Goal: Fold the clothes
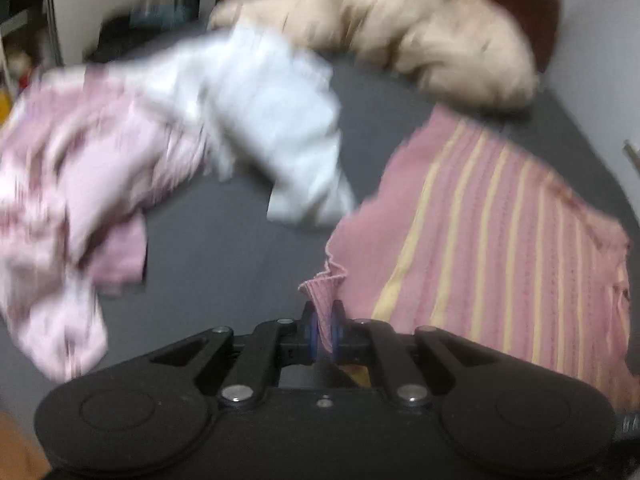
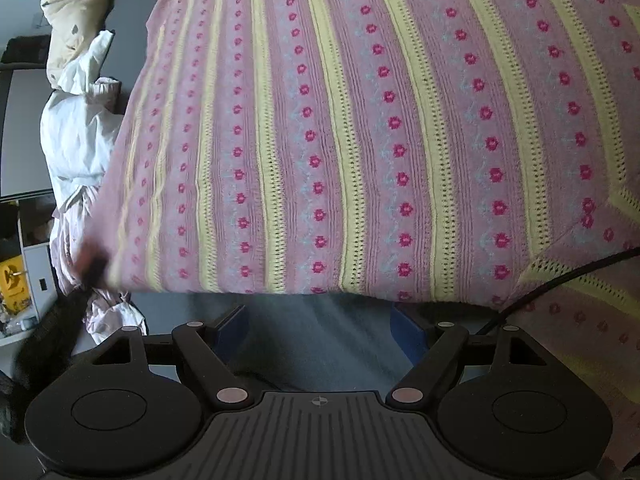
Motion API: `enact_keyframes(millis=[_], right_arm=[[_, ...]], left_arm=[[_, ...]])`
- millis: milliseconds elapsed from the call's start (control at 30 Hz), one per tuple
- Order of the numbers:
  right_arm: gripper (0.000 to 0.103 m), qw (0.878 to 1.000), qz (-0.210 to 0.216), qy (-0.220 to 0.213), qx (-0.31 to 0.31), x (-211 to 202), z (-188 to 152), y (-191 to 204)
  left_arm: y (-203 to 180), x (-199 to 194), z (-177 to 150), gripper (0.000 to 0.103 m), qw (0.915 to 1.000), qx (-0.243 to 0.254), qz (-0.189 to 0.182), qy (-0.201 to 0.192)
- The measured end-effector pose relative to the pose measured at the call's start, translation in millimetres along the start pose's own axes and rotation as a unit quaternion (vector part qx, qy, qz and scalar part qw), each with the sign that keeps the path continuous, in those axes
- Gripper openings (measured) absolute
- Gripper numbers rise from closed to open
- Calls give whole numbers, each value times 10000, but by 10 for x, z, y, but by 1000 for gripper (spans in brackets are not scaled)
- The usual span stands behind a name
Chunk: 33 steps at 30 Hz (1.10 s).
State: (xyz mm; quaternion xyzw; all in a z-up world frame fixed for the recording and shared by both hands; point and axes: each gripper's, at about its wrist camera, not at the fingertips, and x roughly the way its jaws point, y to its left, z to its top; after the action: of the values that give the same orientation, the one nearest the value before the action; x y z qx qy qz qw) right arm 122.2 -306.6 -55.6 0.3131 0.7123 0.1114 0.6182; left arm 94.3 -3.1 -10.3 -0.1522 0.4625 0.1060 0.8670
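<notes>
L to R, left wrist view: pale pink garment (image 1: 60,168) in a heap, white garment (image 1: 272,120) beside it, beige jacket (image 1: 400,28) behind, all blurred, on the grey worktop (image 1: 224,248). Left gripper (image 1: 324,332) jaws clenched on a bunched corner of the striped pink knit (image 1: 500,240), which lies spread at right on the worktop. Right wrist view: right gripper (image 2: 320,332) jaws released, wide apart, nothing betw. them, just short of the knit's near edge.
</notes>
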Motion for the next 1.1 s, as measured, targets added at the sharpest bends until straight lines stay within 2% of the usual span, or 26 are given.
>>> enact_keyframes(millis=[67,167,333,433,533,600,633,667,700,733,867,967,1000,1100], right_arm=[[78,10000,-14,26,39,20,-9,-9],[78,10000,-38,74,55,22,-24,-24],[78,9995,-244,65,-176,-73,-74,-55],[78,9976,-580,-23,-389,-234,-162,-126],[78,9937,-967,-178,-538,-467,-270,-247],[78,9905,-1211,-333,-566,-659,-333,-362],[78,9887,-1324,-426,-557,-764,-361,-429],[78,9868,-1437,-520,-539,-868,-387,-498],[78,9847,-1558,-624,-464,-968,-403,-576],[78,9824,-1678,-728,-390,-1068,-420,-655],[78,9756,-1990,-926,49,-1374,-490,-1059],[78,9763,-2088,-427,371,-1418,-602,-1417],[78,9776,-2035,-296,454,-1436,-676,-1514],[78,9787,-1977,-15,553,-1512,-883,-1750]], left_arm=[[148,163,-109,7,9986,-314,65,416],[299,409,-201,7,9962,-601,80,626],[247,606,5,7,9986,-276,175,421],[210,676,88,9,9971,-360,251,623],[191,650,23,13,9965,-271,320,730],[157,605,-28,30,9959,-139,424,789],[143,576,-54,34,9955,-113,473,816],[130,550,-75,47,9946,-144,528,885],[111,505,-108,56,9938,-195,565,933],[91,459,-141,58,9931,-245,601,981],[-219,207,-320,61,9935,37,315,1097],[-642,2,-505,67,9911,583,-180,1184],[-788,-55,-568,69,9888,786,-358,1218],[-1279,-241,-808,71,9729,1528,-1119,1329]])
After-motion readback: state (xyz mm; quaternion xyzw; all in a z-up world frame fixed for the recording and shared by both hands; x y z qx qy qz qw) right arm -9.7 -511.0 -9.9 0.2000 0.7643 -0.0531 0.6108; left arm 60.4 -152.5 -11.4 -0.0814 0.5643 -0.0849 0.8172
